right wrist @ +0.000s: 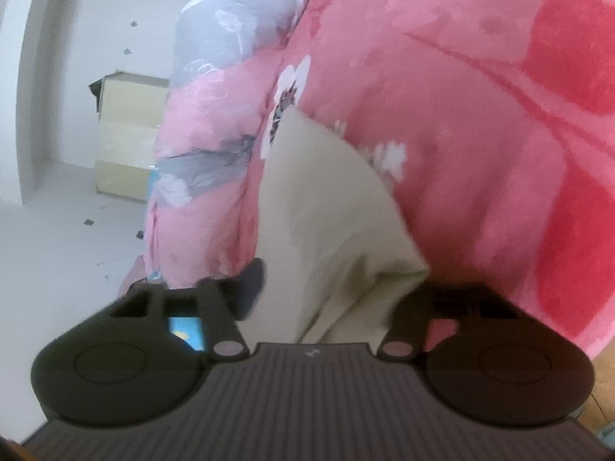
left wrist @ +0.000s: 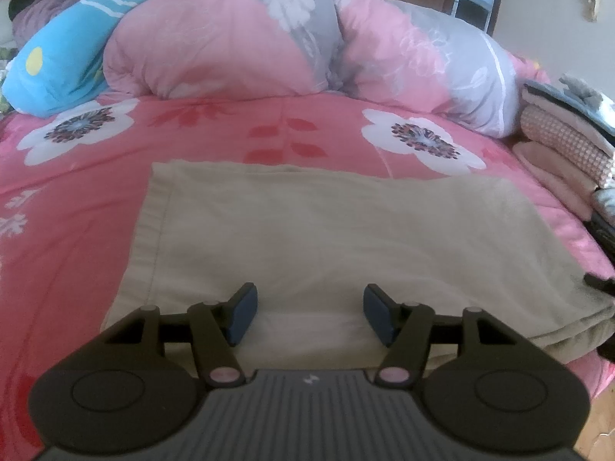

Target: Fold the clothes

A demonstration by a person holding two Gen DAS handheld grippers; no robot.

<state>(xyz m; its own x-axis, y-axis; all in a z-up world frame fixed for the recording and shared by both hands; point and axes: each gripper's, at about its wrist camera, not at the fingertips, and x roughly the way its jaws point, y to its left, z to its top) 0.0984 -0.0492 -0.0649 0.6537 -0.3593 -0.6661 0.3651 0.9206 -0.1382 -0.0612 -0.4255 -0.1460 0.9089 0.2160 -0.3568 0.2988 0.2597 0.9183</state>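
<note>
A beige folded garment [left wrist: 326, 238] lies flat on the pink flowered bedspread [left wrist: 215, 130]. My left gripper [left wrist: 310, 313] is open just above the garment's near edge, with nothing between its blue pads [left wrist: 242, 313]. In the tilted, blurred right wrist view the same beige cloth [right wrist: 326, 230] runs between my right gripper's [right wrist: 326, 288] wide-apart fingers. Its left finger [right wrist: 251, 280] shows beside the cloth; the right fingertip is hidden under the fabric. The right gripper's tip shows at the garment's right edge in the left wrist view [left wrist: 599, 282].
A bundled pink and grey quilt [left wrist: 307, 38] lies across the far side of the bed, with a blue pillow [left wrist: 57, 65] at the left. A stack of folded clothes [left wrist: 565, 146] sits at the right edge. A cream cabinet [right wrist: 127, 134] stands beyond the bed.
</note>
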